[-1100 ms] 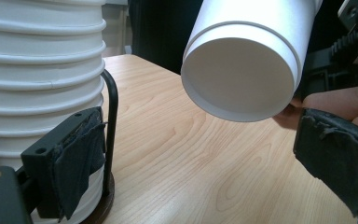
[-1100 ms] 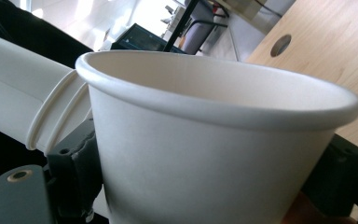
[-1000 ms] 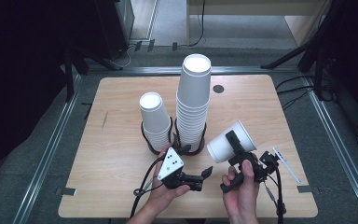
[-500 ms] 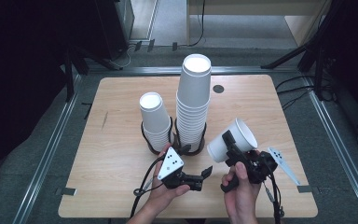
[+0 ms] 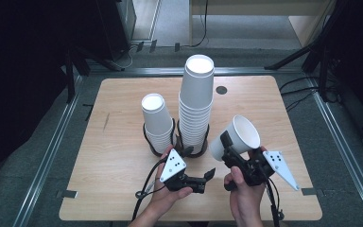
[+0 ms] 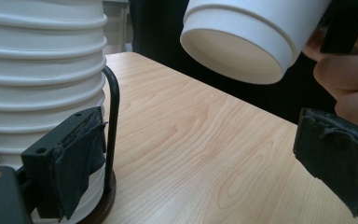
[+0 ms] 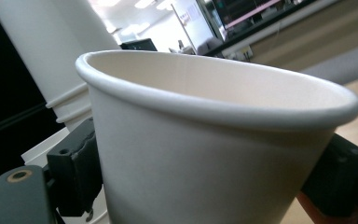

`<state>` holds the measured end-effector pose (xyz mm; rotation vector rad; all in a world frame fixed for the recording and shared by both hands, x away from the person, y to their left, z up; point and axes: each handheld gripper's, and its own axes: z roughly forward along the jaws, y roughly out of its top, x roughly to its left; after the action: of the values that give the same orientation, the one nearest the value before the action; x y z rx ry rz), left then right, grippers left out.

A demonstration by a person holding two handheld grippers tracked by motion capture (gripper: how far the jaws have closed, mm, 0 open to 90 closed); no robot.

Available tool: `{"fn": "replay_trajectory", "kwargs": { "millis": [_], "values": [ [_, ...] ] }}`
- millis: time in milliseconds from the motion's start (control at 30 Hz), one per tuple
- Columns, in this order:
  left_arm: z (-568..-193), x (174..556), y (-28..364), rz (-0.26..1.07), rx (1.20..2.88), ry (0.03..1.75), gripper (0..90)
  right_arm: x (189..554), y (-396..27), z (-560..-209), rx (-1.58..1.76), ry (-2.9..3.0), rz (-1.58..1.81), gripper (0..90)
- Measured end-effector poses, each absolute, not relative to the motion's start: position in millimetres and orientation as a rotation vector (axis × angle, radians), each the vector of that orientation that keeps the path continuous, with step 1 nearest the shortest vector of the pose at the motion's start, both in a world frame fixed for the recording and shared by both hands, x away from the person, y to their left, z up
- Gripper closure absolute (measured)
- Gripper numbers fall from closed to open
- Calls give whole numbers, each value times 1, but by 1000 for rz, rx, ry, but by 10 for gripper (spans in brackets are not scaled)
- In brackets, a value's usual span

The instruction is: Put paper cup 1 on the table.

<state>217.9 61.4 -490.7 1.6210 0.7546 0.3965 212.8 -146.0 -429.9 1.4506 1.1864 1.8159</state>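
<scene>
The right gripper [image 5: 227, 145] is clenched on a single white paper cup [image 5: 236, 137], its black jaws pressing the cup's wall from both sides; the cup is held off the light wooden table [image 5: 123, 118], tilted with its open mouth facing up and to the right, just right of the tall stack of white paper cups [image 5: 196, 101] standing in a black wire holder [image 5: 192, 152]. A shorter stack of white paper cups [image 5: 157, 122] stands to that stack's left. The left gripper [image 5: 208, 175] rests low near the table's front edge with its jaws spread apart and nothing between them, beside the tall stack's base
</scene>
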Motion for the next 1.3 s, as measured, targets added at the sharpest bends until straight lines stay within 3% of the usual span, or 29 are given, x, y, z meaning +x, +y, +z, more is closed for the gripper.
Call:
{"fn": "replay_trajectory", "kwargs": {
  "millis": [500, 1300],
  "values": [
    [-491, 218, 62, 398, 1617, 761, 24, 214, -135, -423, 1213, 1272, 1629, 136],
    [-493, 214, 81, 432, 1607, 811, 24, 239, -149, -433, 1143, 1333, 1462, 133]
  ]
}}
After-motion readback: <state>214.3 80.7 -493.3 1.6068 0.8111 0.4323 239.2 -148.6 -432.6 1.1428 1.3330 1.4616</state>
